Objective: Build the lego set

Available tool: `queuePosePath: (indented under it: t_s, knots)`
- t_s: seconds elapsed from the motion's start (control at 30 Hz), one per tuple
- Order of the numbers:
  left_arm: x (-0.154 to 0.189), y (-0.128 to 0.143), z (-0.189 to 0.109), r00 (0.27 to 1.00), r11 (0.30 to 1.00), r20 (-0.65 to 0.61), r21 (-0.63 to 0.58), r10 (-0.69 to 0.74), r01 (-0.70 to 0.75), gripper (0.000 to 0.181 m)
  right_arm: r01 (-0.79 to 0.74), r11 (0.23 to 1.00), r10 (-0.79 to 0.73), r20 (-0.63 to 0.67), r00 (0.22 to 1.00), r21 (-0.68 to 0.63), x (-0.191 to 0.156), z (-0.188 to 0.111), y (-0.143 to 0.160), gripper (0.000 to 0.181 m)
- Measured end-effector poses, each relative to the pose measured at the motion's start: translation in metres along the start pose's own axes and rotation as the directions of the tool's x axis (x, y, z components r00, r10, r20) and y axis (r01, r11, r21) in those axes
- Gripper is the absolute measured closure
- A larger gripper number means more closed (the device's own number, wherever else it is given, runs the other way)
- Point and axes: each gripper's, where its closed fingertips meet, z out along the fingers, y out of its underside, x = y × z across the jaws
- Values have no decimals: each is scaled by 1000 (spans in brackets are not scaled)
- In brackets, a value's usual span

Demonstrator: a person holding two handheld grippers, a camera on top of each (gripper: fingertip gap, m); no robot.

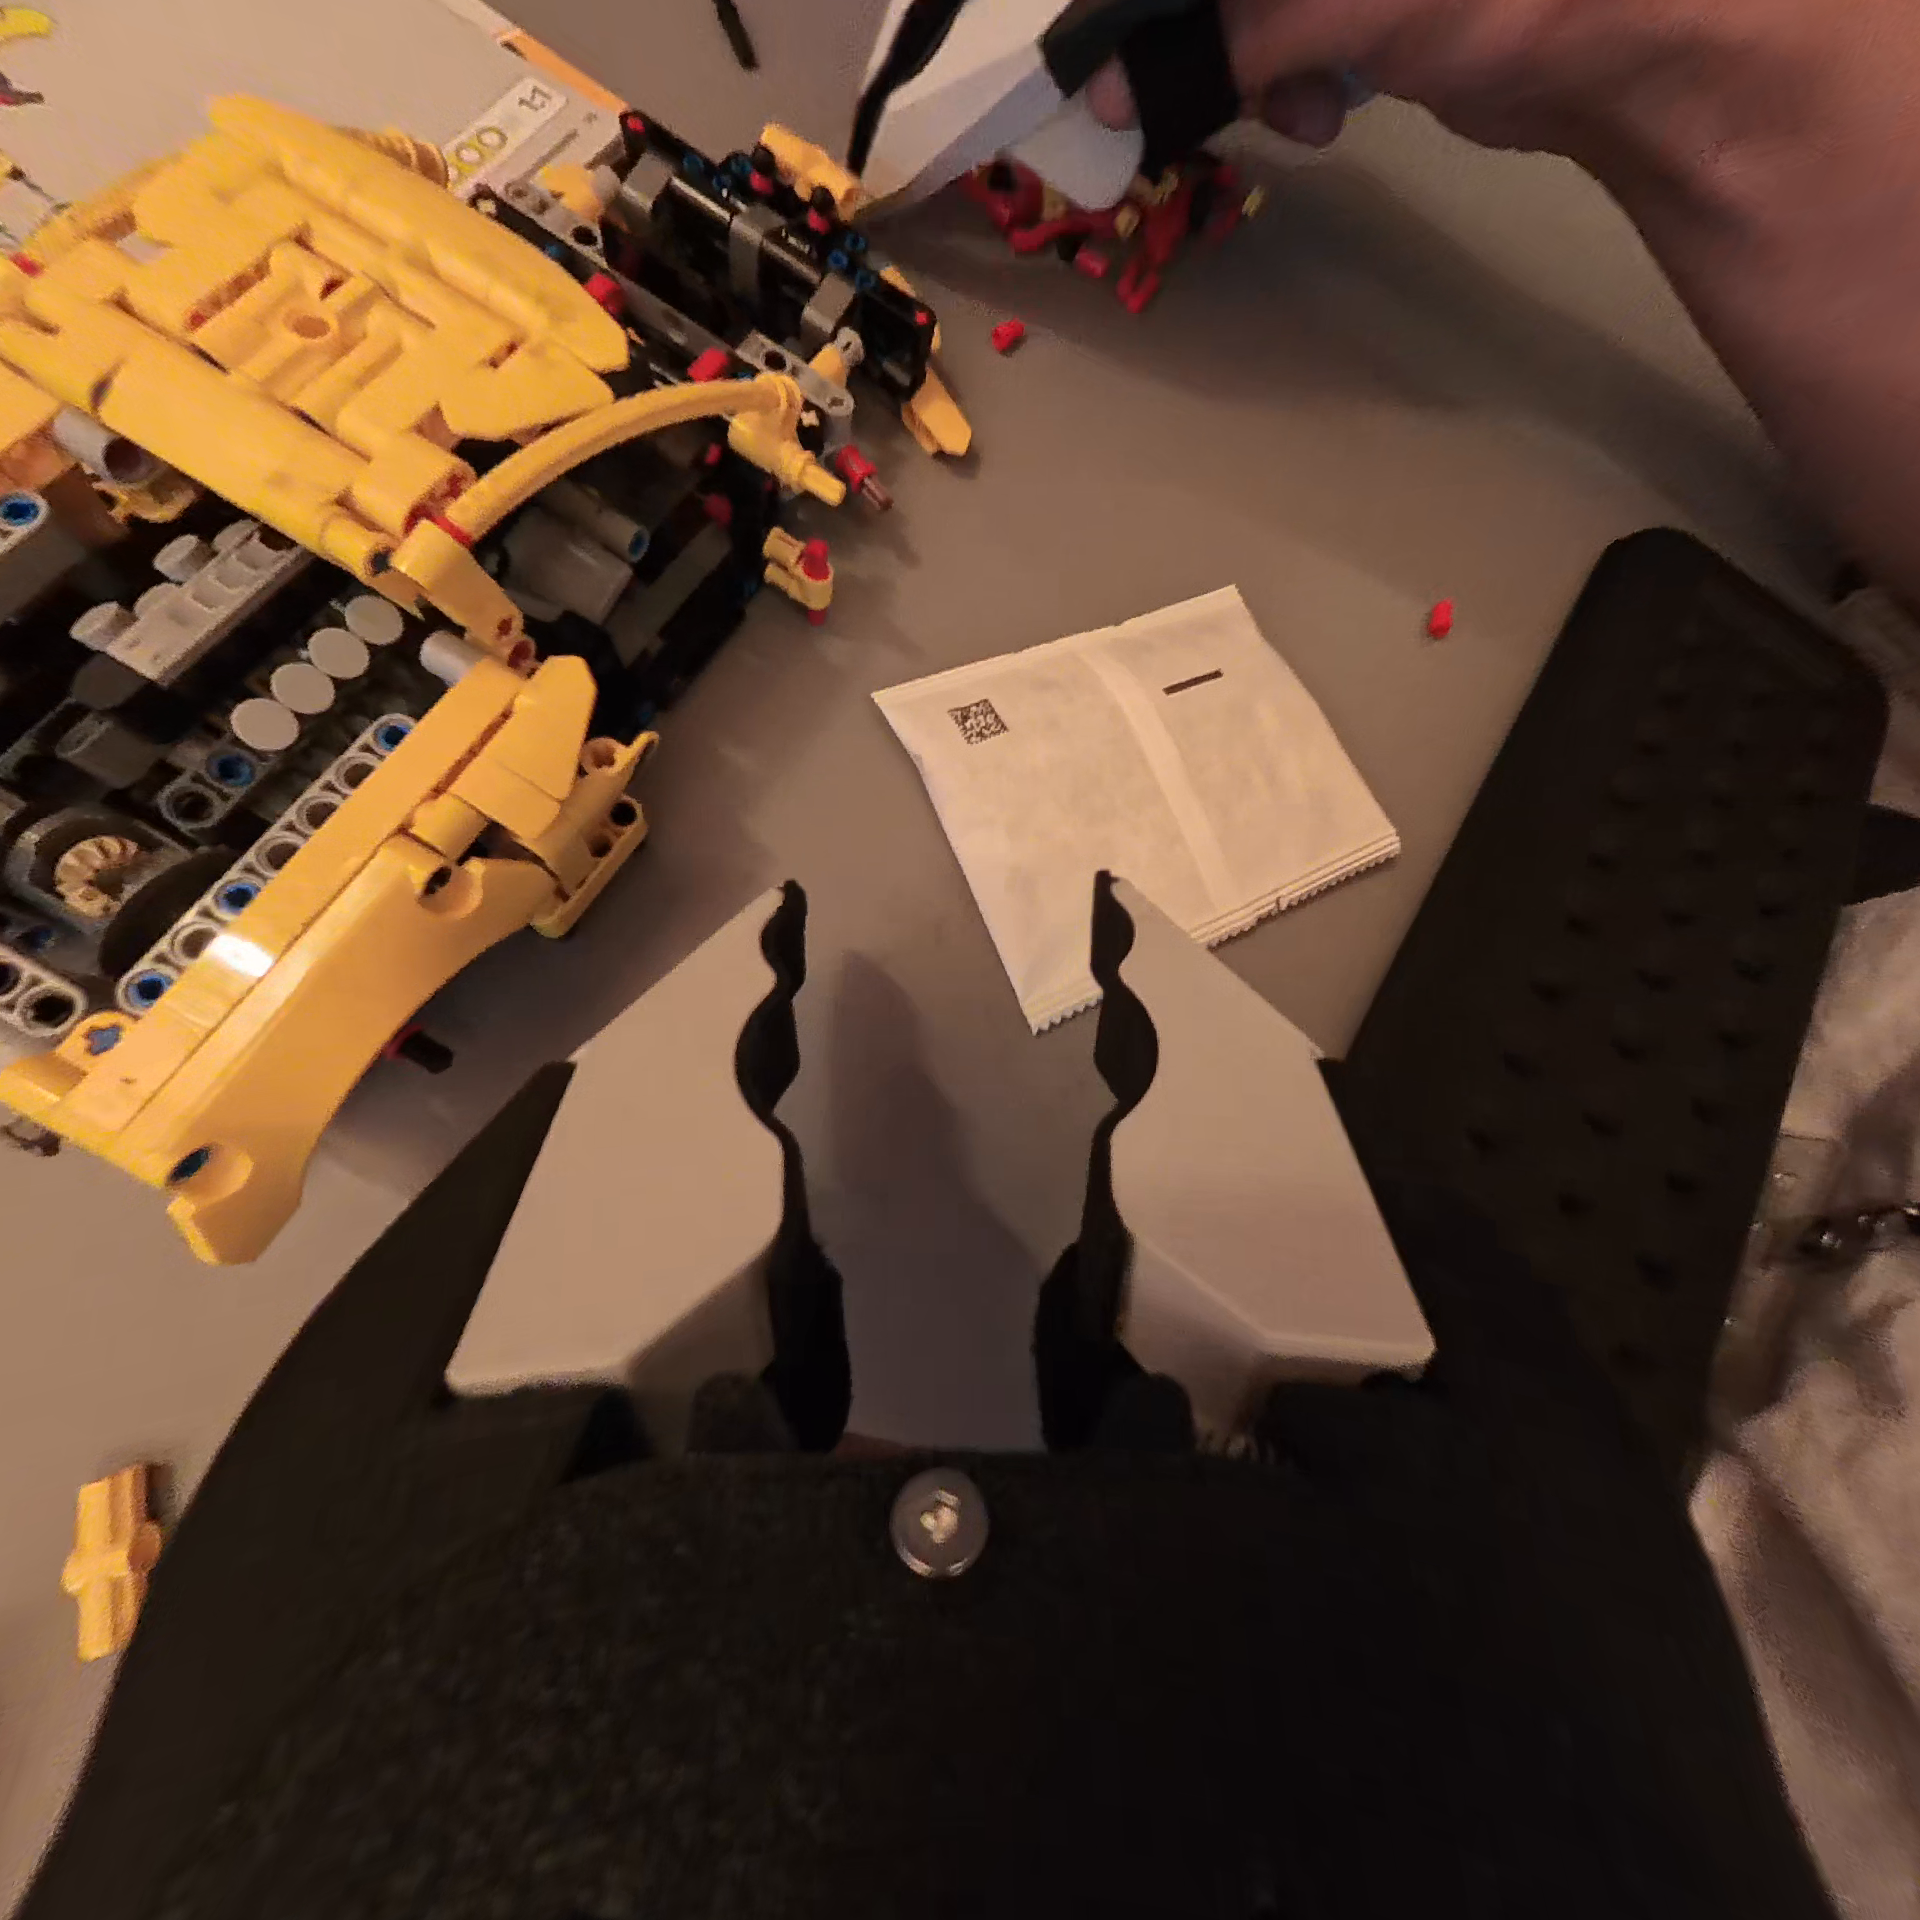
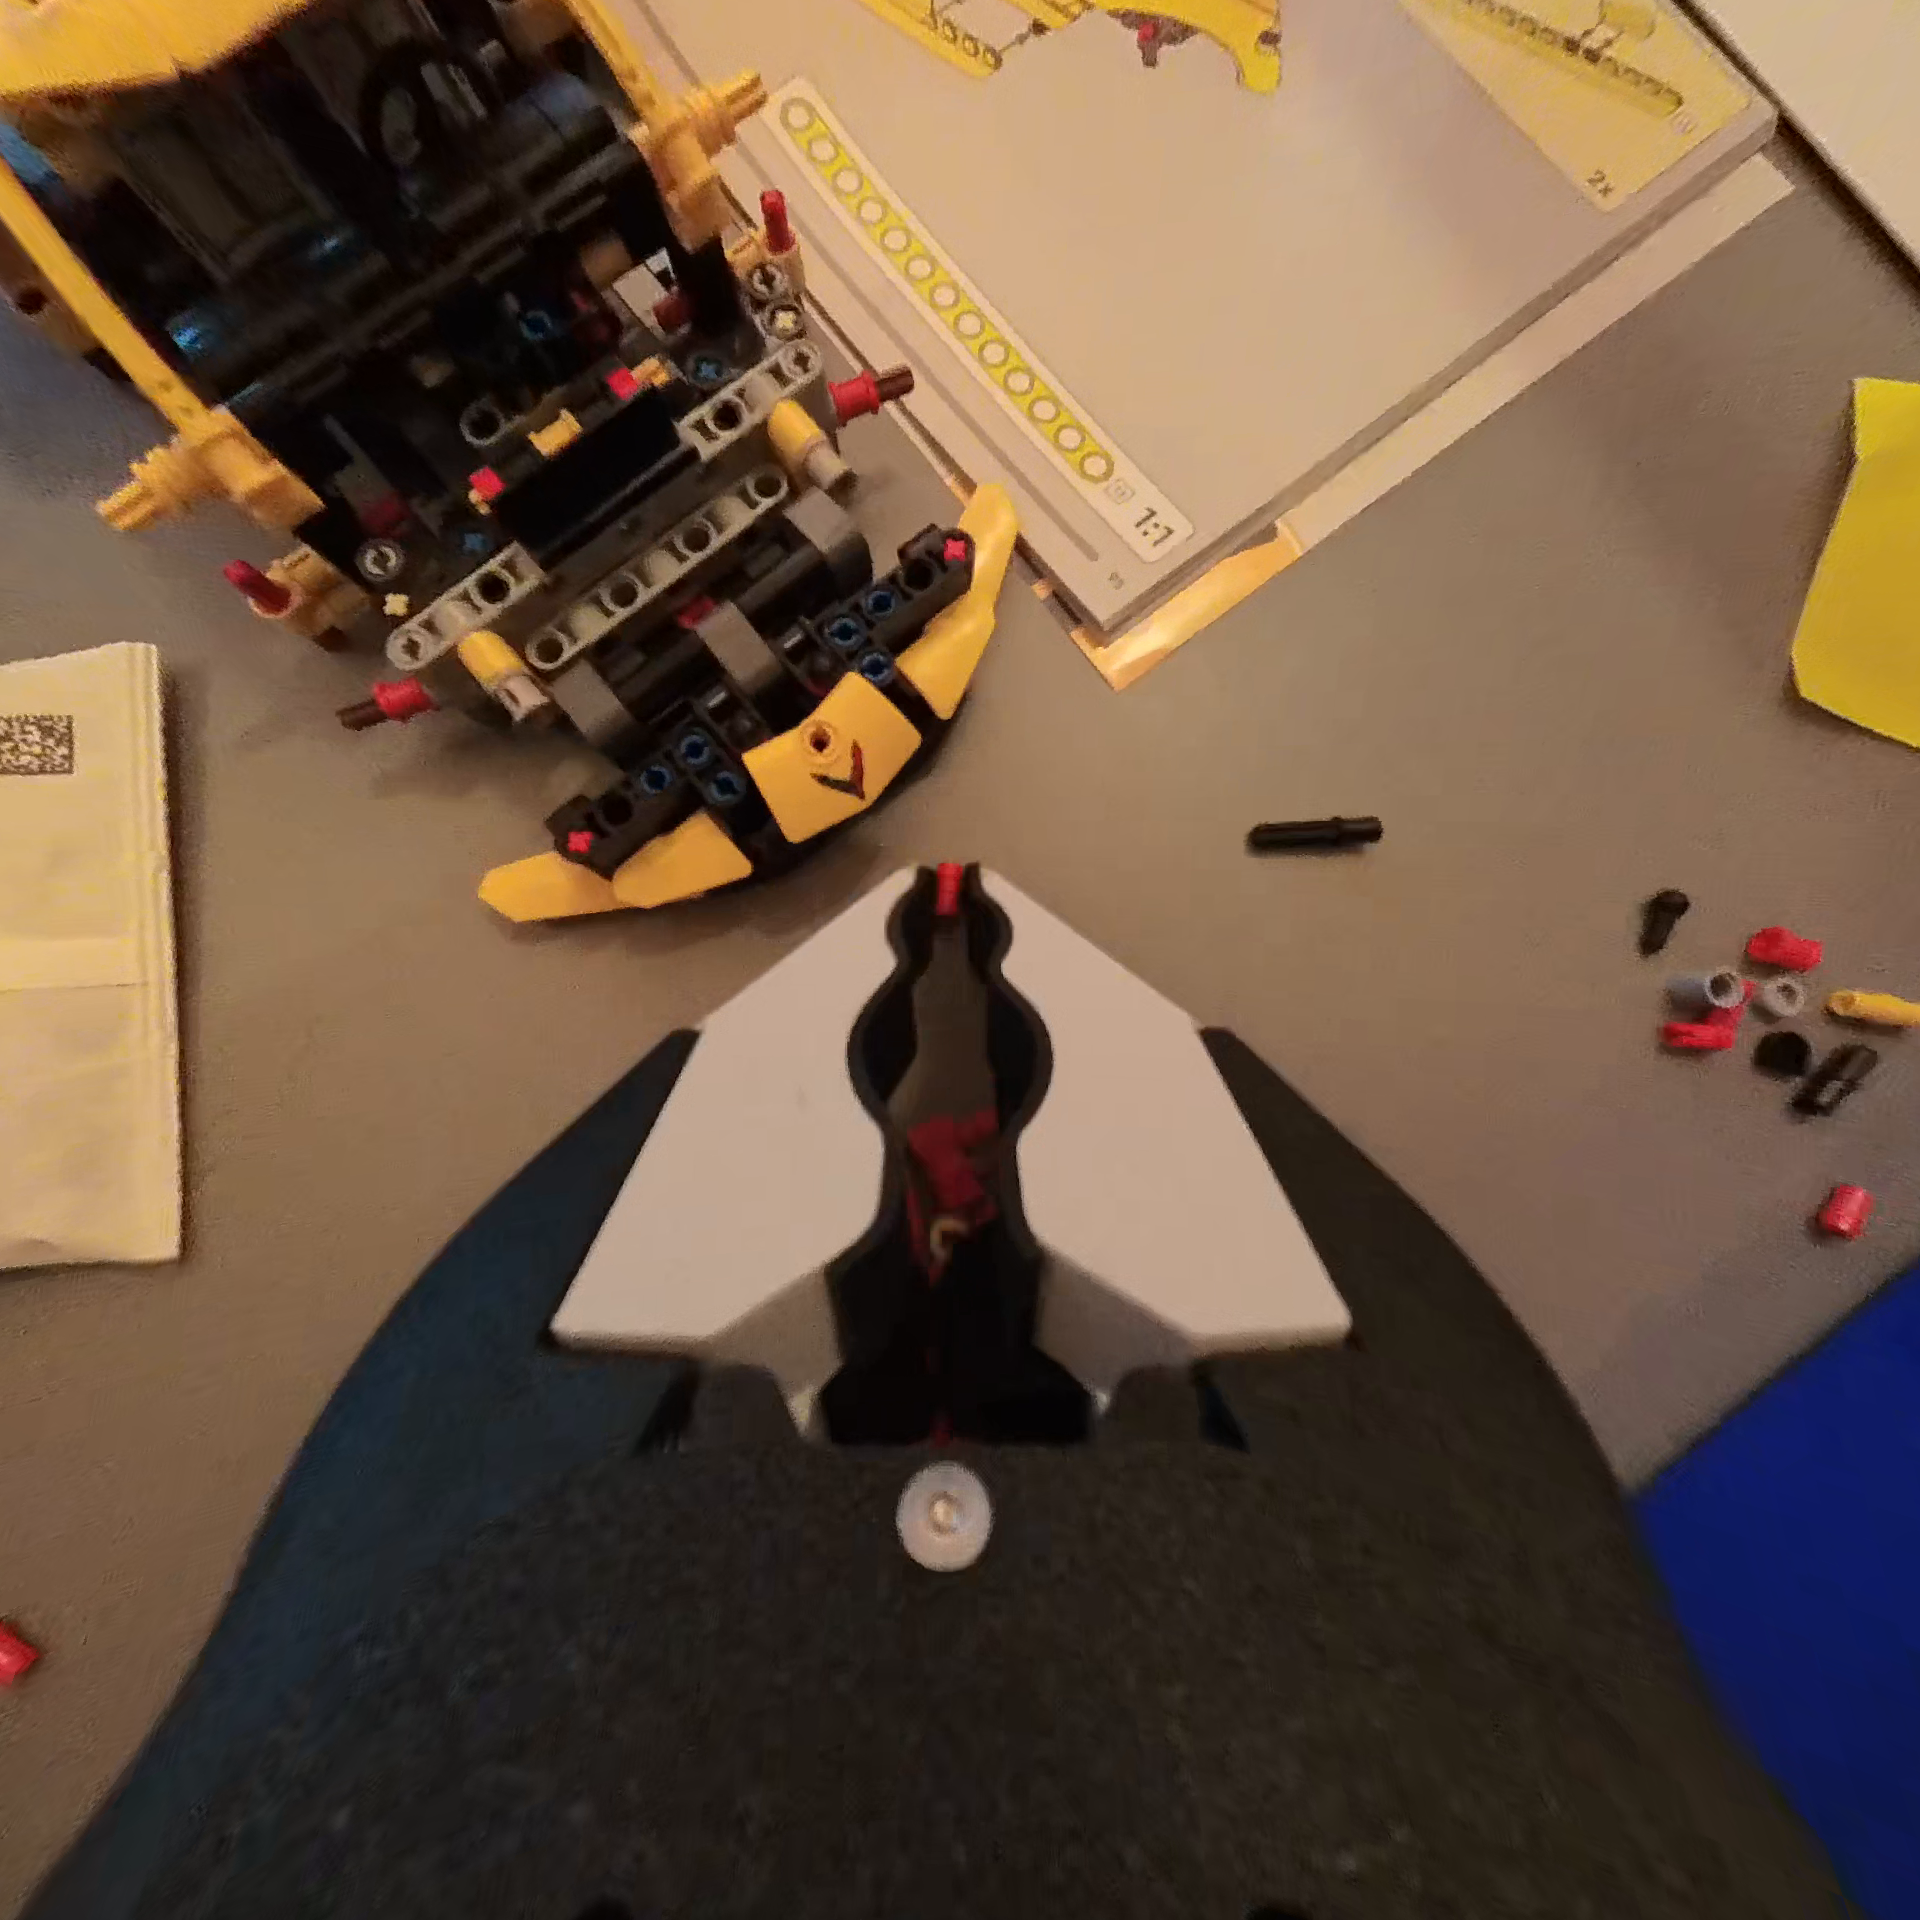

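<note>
A yellow and black lego car (image 1: 312, 499) stands on the grey table at the left of the left wrist view; its front end with the yellow bumper (image 2: 790, 769) faces me in the right wrist view. My left gripper (image 1: 945, 894) is open and empty, hovering over bare table beside the car. My right gripper (image 2: 948, 878) is shut on a small red pin (image 2: 948, 885) at its fingertips, just in front of the bumper. The right gripper also shows far off in the left wrist view (image 1: 997, 135), held by a hand, near the car's front.
A white paper bag (image 1: 1132, 779) lies flat by the left gripper. The open instruction booklet (image 2: 1195, 291) lies behind the car. Loose small red, black and grey parts (image 2: 1766, 1008) and a black pin (image 2: 1314, 833) lie at the right. A yellow connector (image 1: 109, 1548) lies at the lower left. My right fingertips sit around 20 centimetres from my left ones.
</note>
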Motion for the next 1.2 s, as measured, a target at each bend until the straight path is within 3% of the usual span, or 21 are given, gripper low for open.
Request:
queuePosePath:
  t_s: [0.1, 0.2, 0.27, 0.4, 0.57, 0.67, 0.8, 0.93, 1.03, 1.2]
  knots:
    - [0, -5, -3, 1000, 999, -20, 32, -2, 2, 126, -28, 999, 32, -96, 995, 40, 8, -38, 8, 178]
    - [4, -12, -5, 998, 997, -59, 72, 6, -2, 126, -105, 994, 108, -113, 988, 34, -1, -73, 41, 178]
    - [6, -17, -4, 996, 996, -89, 91, 12, -4, 126, -155, 988, 152, -137, 979, -11, -9, -82, 72, 178]
    - [12, -22, 2, 989, 995, -146, 98, 18, -4, 126, -257, 966, 258, -155, 954, 25, -20, -81, 96, 178]
    - [18, -23, 7, 982, 996, -181, 79, 49, -36, 126, -253, 966, 257, -186, 948, 47, -18, -76, 94, 177]
    - [20, -20, 6, 982, 996, -176, 66, 66, -55, 126, -247, 967, 254, -214, 943, 57, -15, -81, 92, 166]
    - [17, -15, 3, 986, 997, -160, 68, 43, -33, 126, -215, 968, 236, -177, 955, 133, -28, -89, 69, 166]
    - [16, -14, 0, 985, 997, -172, 81, 5, 10, 126, -180, 968, 193, -60, 979, 172, -59, -59, 33, 161]
    - [12, -13, -2, 988, 997, -156, 81, 12, 0, 126, -143, 982, 154, -87, 984, 126, -54, -36, 28, 158]
    - [7, -11, -9, 991, 997, -133, 82, 11, 0, 126, -137, 985, 144, -71, 987, 102, -44, -21, 26, 165]
